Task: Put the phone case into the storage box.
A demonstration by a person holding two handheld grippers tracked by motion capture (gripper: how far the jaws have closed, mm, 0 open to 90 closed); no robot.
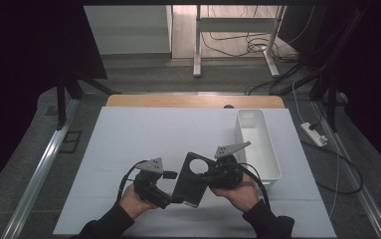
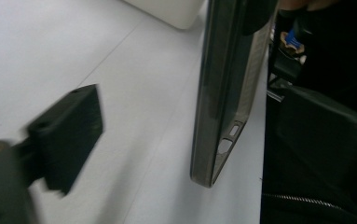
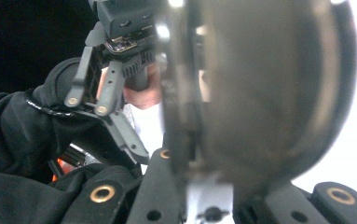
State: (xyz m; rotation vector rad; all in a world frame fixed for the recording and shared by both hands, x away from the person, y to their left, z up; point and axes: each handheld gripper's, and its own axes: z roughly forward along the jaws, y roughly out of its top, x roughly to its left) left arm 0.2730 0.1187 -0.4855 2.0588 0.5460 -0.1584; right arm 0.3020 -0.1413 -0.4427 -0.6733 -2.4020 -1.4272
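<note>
A dark phone case with a round camera hole stands tilted above the white table. My right gripper is shut on its upper right edge; in the right gripper view the blurred case rises close up from between the two jaws. My left gripper sits at the case's lower left edge, open. In the left gripper view the case is edge-on, and one black pad stands well apart from it on the left.
A long white bin lies just right of the hands. The white sheet covers the table, with a wooden edge at the back. A power strip and cables lie on the floor at the right.
</note>
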